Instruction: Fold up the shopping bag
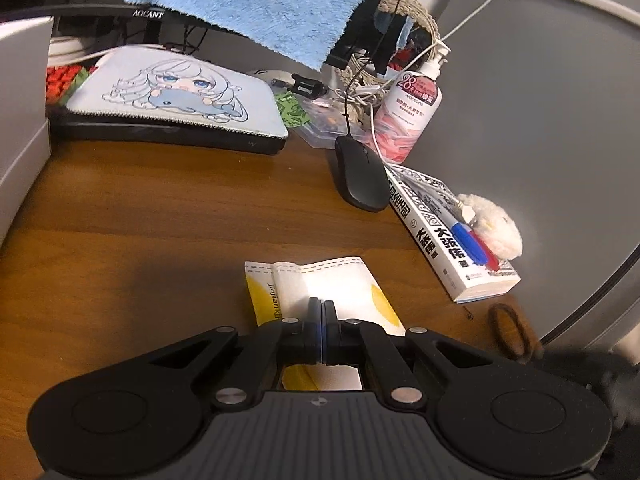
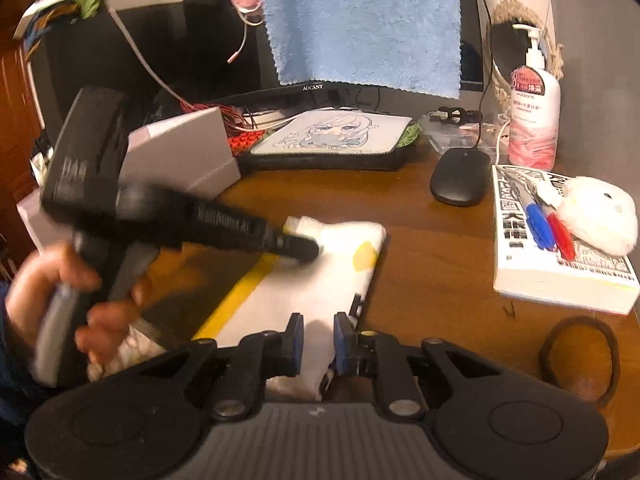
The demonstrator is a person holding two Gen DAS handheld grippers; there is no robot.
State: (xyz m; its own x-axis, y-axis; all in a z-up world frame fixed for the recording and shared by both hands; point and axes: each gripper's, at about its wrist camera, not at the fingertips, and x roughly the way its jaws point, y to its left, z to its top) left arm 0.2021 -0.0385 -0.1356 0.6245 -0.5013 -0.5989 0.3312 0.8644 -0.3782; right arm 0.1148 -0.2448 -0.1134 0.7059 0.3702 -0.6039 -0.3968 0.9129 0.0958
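Observation:
The shopping bag (image 2: 320, 280), white cloth with yellow patches, lies folded into a flat packet on the wooden desk (image 2: 432, 280). In the left wrist view the bag (image 1: 340, 280) is just ahead of my left gripper (image 1: 322, 310), whose blue pads meet with no cloth showing between them. The right wrist view shows that gripper's tip (image 2: 306, 249) resting on the bag's far end, held by a person's hand (image 2: 60, 276). My right gripper (image 2: 319, 340) stands open over the bag's near edge. White cloth shows in the gap between its fingers.
A thick book (image 2: 560, 264) with blue and red markers (image 2: 546, 228) and a white plush (image 2: 596, 216) lies to the right. A brown hair tie (image 2: 580, 354) lies near the front. A black mouse (image 2: 460, 176), lotion bottle (image 2: 534, 120), printed sleeve (image 2: 332, 132) and grey box (image 2: 184, 152) stand behind.

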